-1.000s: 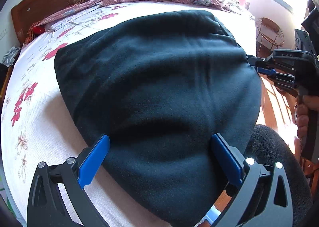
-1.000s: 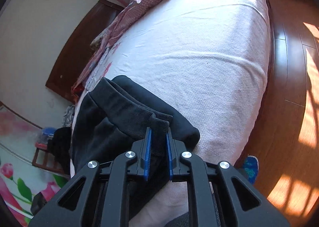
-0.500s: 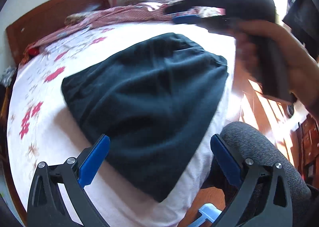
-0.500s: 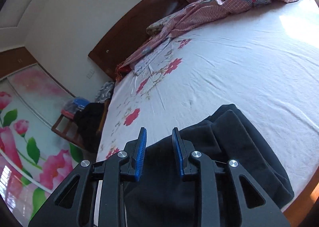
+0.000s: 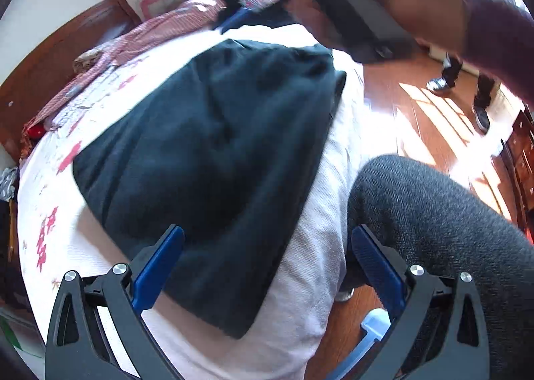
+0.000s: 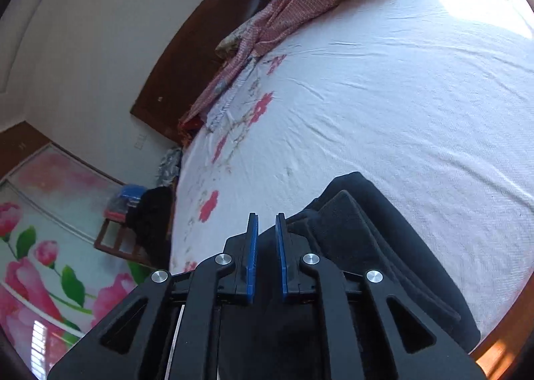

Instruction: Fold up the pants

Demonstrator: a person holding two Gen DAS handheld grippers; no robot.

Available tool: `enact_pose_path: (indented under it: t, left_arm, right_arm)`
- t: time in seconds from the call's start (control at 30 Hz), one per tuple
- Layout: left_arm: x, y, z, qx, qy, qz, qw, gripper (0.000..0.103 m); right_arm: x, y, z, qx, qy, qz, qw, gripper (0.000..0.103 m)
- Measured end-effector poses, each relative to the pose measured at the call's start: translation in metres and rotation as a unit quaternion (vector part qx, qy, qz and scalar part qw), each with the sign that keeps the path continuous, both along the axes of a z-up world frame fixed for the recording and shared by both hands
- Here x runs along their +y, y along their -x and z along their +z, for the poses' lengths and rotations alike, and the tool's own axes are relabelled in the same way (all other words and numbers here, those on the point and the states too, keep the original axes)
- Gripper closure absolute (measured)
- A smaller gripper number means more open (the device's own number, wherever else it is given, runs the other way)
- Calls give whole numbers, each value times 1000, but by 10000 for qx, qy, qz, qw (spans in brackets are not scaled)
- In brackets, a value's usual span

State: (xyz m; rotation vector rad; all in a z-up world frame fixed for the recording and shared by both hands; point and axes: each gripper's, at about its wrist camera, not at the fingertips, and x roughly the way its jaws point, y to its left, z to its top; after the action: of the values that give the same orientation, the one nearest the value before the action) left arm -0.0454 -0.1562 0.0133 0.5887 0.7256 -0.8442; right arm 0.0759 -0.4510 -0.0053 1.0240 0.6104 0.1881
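The dark pants (image 5: 213, 159) lie folded on the white flowered bed sheet (image 5: 50, 200), near the bed's right edge. My left gripper (image 5: 267, 246) is wide open and empty, hovering above the near end of the pants. My right gripper (image 6: 267, 230) has its jaws close together with a narrow gap and nothing clearly between them. It hangs above the pants' far end (image 6: 367, 246). In the left wrist view the right gripper (image 5: 240, 16) and the hand holding it are blurred at the top, above the pants.
A pink checked quilt (image 6: 300, 3) is bunched at the head of the bed by the wooden headboard (image 6: 200, 56). My knee in grey fabric (image 5: 434, 220) is at the bed's right edge above the wooden floor (image 5: 434, 113). A stool with clothes (image 6: 133, 223) stands left of the bed.
My right gripper let go of the pants' cuff end, which it had carried over onto the pants, and rose. The left gripper pulled back and stayed open.
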Motion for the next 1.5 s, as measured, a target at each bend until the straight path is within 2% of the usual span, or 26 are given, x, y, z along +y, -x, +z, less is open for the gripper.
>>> enact_pose_path:
  t: [0.03,0.07,0.1,0.13,0.17,0.23,0.3,0.33,0.4,0.43,0.47,0.5,0.57,0.67,0.73,0.87,0.9,0.97,1.0,1.13,1.2,1.27,1.3,1.37,1.5]
  left_arm:
    - [9,-5,10,27,237,130,9996,2]
    - [17,-14,16,175,406,329,9985,2]
    - [24,-25,20,353,547,502,9966,2]
    - [31,-36,22,505,680,670,9942,2]
    - [38,-46,22,565,757,832,9920,2]
    - [49,-60,16,625,739,1092,9893,2]
    - [56,-72,9,707,628,1372,9860,2]
    - [63,-78,7,801,701,1531,9825,2]
    - [80,-100,1,1443,1123,1946,9637,2]
    - [88,-110,-6,1841,1368,2122,9499,2]
    - [95,-122,-15,2304,1618,2333,9308,2]
    - [101,-133,-24,2735,1868,2506,9096,2]
    - [107,-145,-42,3398,2364,2566,8734,2]
    - [115,-149,-56,3658,2743,2687,8478,2]
    - [121,-151,-63,3846,3024,2696,8294,2]
    - [122,-154,-68,4048,3312,2678,8092,2]
    - [124,-154,-69,4089,3430,2711,8010,2]
    - [130,-157,-73,4203,3700,2838,7784,2]
    - [132,-158,-76,4280,3823,2853,7676,2]
    - [118,-163,-78,4562,3864,2694,7550,2]
    - [107,-163,-80,4568,3483,2828,7682,2]
    - [98,-163,-82,4584,3170,2957,7758,2]
    - [94,-164,-83,4618,3108,3026,7737,2]
    - [87,-170,-86,4802,3098,3063,7613,2]
    - [77,-176,-89,4986,3061,2818,7605,2]
  right_arm:
    - [1,11,-4,-115,-340,254,9990,91]
    - [4,21,-10,-9,-222,349,9991,78]
    - [4,33,-20,200,66,311,9993,72]
    - [-1,45,-38,390,101,211,9990,77]
    - [-12,53,-60,381,-224,106,9990,103]
    - [-27,64,-83,347,-767,-200,9962,103]
    - [-21,63,-65,333,-358,-152,9987,103]
    - [-19,63,-55,267,-242,-138,9993,98]
    - [-28,68,-43,28,-336,-350,9988,63]
    - [-38,72,-41,-49,-384,-521,9979,33]
    - [-49,76,-41,-11,-375,-719,9967,25]
    - [-58,78,-45,-5,-421,-757,9962,25]
    - [-72,81,-59,218,-536,-758,9954,25]
    - [-82,86,-81,375,-682,-636,9949,25]
    - [-81,85,-90,201,-848,-408,9954,25]
    - [-76,77,-102,143,-1029,-203,9944,25]
    - [-74,75,-103,160,-1002,-184,9947,25]
    - [-70,71,-105,-17,-1253,-40,9921,22]
    - [-68,71,-106,5,-1221,-29,9925,22]
    - [-69,72,-108,-30,-1338,-55,9910,22]
    - [-71,74,-109,-20,-1379,-75,9904,22]
    - [-69,74,-107,-3,-1283,-56,9917,20]
    - [-66,70,-105,3,-1225,-31,9925,20]
    - [-64,65,-102,30,-1096,43,9940,17]
    - [-60,61,-98,57,-868,199,9960,16]
